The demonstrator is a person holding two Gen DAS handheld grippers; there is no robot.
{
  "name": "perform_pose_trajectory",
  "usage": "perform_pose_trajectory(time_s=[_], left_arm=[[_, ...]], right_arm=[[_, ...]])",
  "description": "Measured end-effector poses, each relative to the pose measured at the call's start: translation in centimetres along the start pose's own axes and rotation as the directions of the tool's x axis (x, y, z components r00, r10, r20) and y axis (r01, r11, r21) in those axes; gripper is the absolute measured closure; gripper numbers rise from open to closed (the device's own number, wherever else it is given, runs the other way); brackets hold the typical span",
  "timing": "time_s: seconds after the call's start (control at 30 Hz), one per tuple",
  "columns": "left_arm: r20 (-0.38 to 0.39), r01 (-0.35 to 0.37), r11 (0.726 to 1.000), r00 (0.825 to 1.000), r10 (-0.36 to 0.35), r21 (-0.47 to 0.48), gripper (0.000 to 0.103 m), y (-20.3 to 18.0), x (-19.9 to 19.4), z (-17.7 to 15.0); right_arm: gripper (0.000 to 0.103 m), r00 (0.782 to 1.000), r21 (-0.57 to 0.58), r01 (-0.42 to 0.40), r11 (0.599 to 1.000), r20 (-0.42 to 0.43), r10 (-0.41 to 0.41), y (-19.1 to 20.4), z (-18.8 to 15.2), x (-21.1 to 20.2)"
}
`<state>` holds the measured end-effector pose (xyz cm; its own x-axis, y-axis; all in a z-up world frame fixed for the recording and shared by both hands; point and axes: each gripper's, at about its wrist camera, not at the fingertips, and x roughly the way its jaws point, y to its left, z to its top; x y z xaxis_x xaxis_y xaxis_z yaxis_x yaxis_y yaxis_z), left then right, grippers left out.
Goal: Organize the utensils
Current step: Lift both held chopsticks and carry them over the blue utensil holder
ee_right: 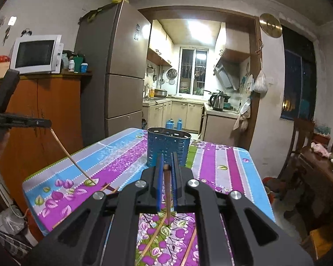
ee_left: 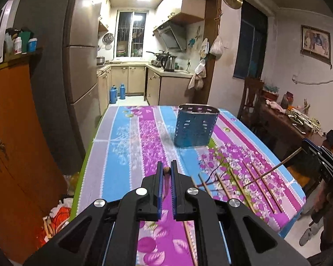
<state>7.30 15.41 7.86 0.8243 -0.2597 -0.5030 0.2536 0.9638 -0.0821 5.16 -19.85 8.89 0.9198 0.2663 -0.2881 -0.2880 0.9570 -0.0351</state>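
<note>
A blue perforated utensil holder [ee_left: 195, 126] stands upright on the floral tablecloth; it also shows in the right wrist view [ee_right: 167, 147]. My left gripper [ee_left: 166, 170] is shut on a wooden chopstick [ee_left: 166, 175], seen end-on between its jaws. In the right wrist view the left gripper [ee_right: 48, 125] holds that chopstick [ee_right: 71, 157] slanting down to the cloth. My right gripper [ee_right: 166, 166] is shut on another chopstick [ee_right: 167, 190]. From the left wrist view the right gripper [ee_left: 305, 147] holds its chopstick [ee_left: 275, 168] over several loose chopsticks [ee_left: 264, 184] lying on the table.
The table [ee_left: 122, 137] has its left edge beside an orange cabinet [ee_left: 13, 133] and a grey fridge [ee_right: 119, 73]. A dark side table [ee_left: 297, 124] with dishes stands at the right. A microwave [ee_right: 36, 54] sits on the cabinet. The kitchen lies beyond.
</note>
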Motion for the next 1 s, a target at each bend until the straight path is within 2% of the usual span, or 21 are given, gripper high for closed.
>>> perform_pose_trajectory(time_s=[0.27, 0.47, 0.77, 1.0], left_arm=[[0.046, -0.014, 0.999, 0.999, 0.013, 0.038, 0.096, -1.4, 2.0, 1.7], [0.04, -0.01, 1.0, 0.999, 0.009, 0.023, 0.096, -1.0, 3.8, 2.7], [0.078, -0.01, 1.0, 0.997, 0.009, 0.015, 0.096, -0.8, 3.6, 5.6], [0.037, 0.008, 0.999, 0.999, -0.01, 0.038, 0.096, -2.4, 4.5, 8.9]], right_arm=[[0.098, 0.998, 0.065, -0.04, 0.997, -0.052, 0.044, -2.8, 2.0, 2.5], [0.098, 0.994, 0.11, -0.064, 0.992, -0.08, 0.073, -4.0, 3.1, 4.2], [0.098, 0.996, 0.077, -0.083, 0.994, -0.04, 0.086, -3.6, 6.3, 4.0], [0.098, 0.997, 0.044, -0.079, 0.996, -0.02, 0.08, -4.0, 9.8, 5.0]])
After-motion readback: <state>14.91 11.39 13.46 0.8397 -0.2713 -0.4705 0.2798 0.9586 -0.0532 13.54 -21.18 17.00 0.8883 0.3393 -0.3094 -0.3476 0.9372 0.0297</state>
